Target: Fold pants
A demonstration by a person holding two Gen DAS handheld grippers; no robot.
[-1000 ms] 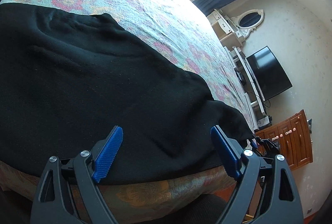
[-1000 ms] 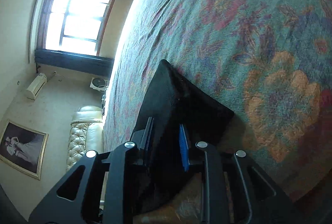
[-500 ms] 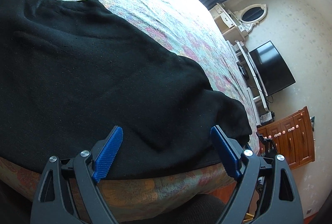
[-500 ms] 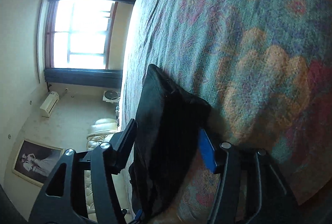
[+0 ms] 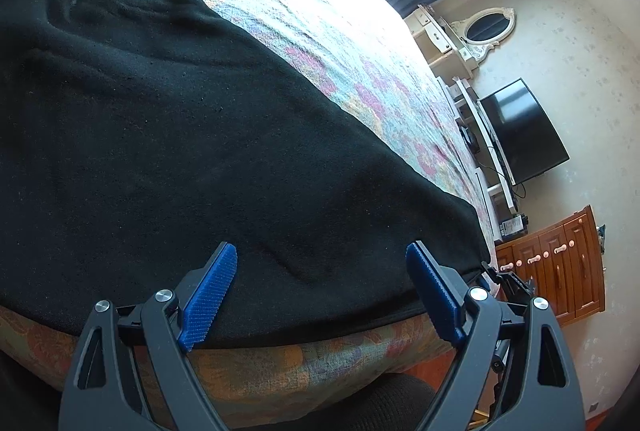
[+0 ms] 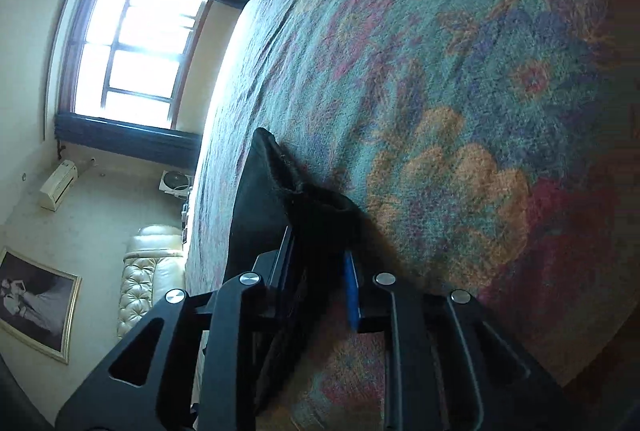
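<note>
The black pants (image 5: pixel 180 135) lie spread on a floral bedspread (image 5: pixel 304 31) and reach to the near edge of the bed. My left gripper (image 5: pixel 320 291) is open and empty, its blue pads just above the near edge of the cloth. In the right wrist view my right gripper (image 6: pixel 320 271) is shut on a corner of the black pants (image 6: pixel 280 191), which stands up from the bedspread (image 6: pixel 460 91) between the pads.
A TV (image 5: pixel 520 135), a white dresser with an oval mirror (image 5: pixel 484 27) and a wooden cabinet (image 5: pixel 560 263) stand beyond the bed. A window (image 6: pixel 136 59), a cream sofa (image 6: pixel 152 271) and a framed picture (image 6: pixel 36 307) are on the other side.
My right gripper opened half a second ago and has shut again on the pants corner. The right end of the pants has flattened out, and the left view has closed in slightly.
</note>
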